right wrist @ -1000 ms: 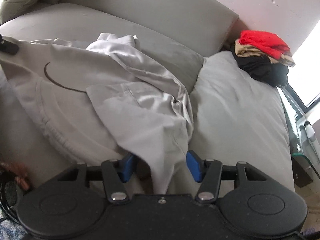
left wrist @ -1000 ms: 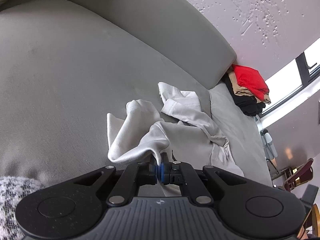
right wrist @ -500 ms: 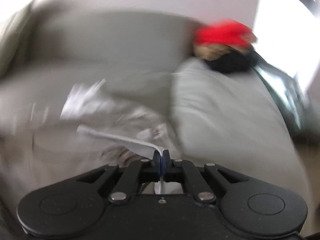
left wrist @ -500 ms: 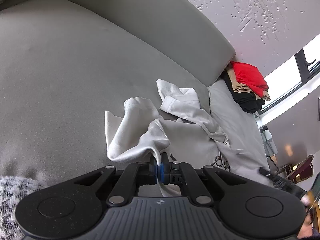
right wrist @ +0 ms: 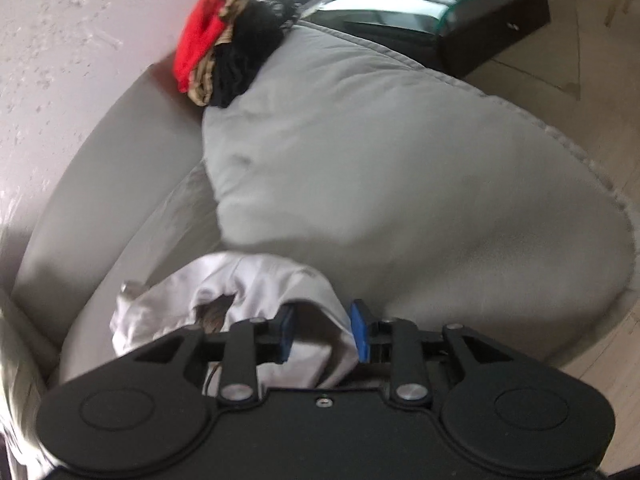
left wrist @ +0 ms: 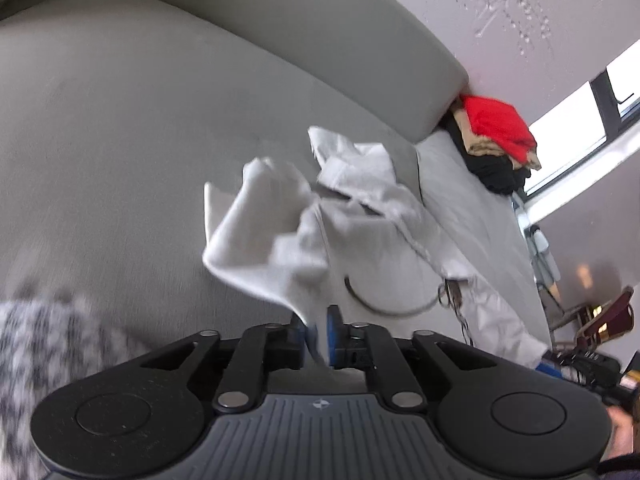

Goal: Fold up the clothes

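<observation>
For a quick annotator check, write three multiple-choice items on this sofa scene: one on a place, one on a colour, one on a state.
1. Where does the pile of folded clothes sit?
A. at the far end of the sofa, by the wall
B. on the floor
C. on the glass table

2. What colour is the top garment of that pile?
A. blue
B. red
C. green

3. How is the pale hoodie on the sofa?
A. neatly folded
B. hung up
C. crumpled, with cloth between the pads of the left hand-held gripper

Answers:
A, it rests where cushion meets wall.
B, bright red shows in both views.
C, folds bunch unevenly.
</observation>
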